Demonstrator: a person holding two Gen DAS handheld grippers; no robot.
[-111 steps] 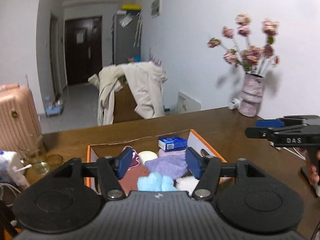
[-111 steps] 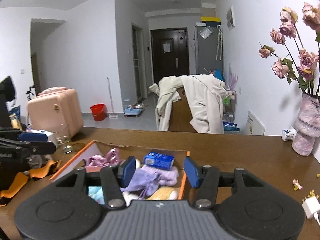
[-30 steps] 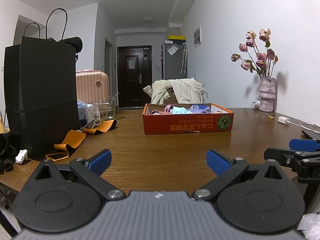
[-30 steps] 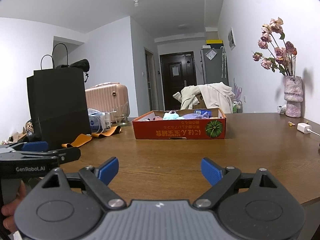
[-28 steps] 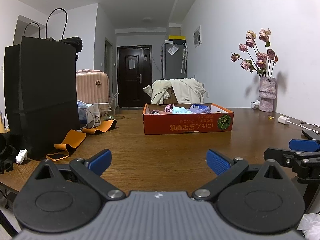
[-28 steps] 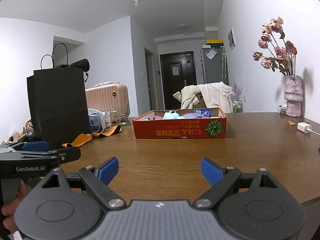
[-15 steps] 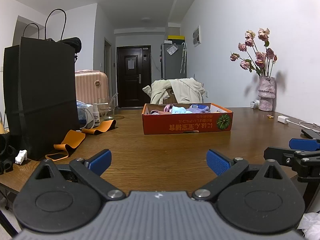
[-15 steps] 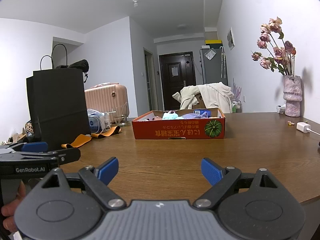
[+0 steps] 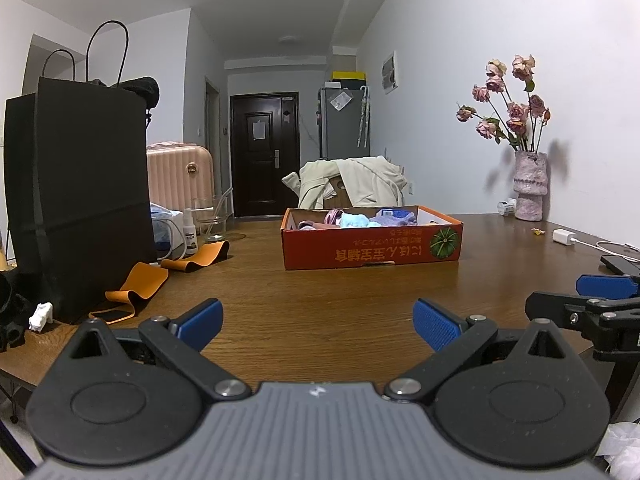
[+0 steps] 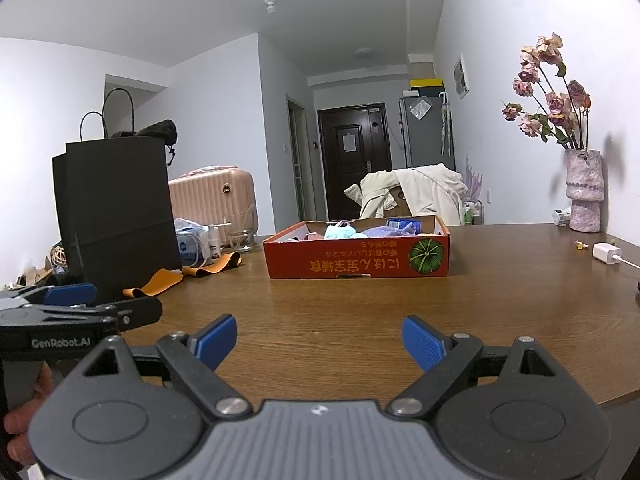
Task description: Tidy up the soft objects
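Observation:
An orange cardboard box (image 9: 372, 246) (image 10: 358, 260) stands mid-table, well beyond both grippers. Soft things lie in it: a light blue piece (image 9: 354, 221) (image 10: 340, 231), a purple cloth (image 9: 394, 221) (image 10: 384, 232) and a pink one (image 9: 332, 216), plus a small blue packet (image 9: 387, 212) (image 10: 404, 225). My left gripper (image 9: 318, 322) is open and empty near the table's front edge. My right gripper (image 10: 318, 338) is open and empty too, beside the left one. Each gripper shows at the edge of the other's view.
A tall black paper bag (image 9: 76, 196) (image 10: 116, 204) stands at the left with orange straps (image 9: 138, 284) (image 10: 160, 280) in front. A vase of dried roses (image 9: 528, 184) (image 10: 584, 188), a white charger (image 9: 564, 237) (image 10: 606, 254) and a phone (image 9: 624, 265) lie right. Bottles and a glass jug (image 9: 210, 216) sit left of the box.
Over the last second nothing has moved. Since 3.7 seconds ago both grippers have pulled back from over the box to the table's front edge and opened wider.

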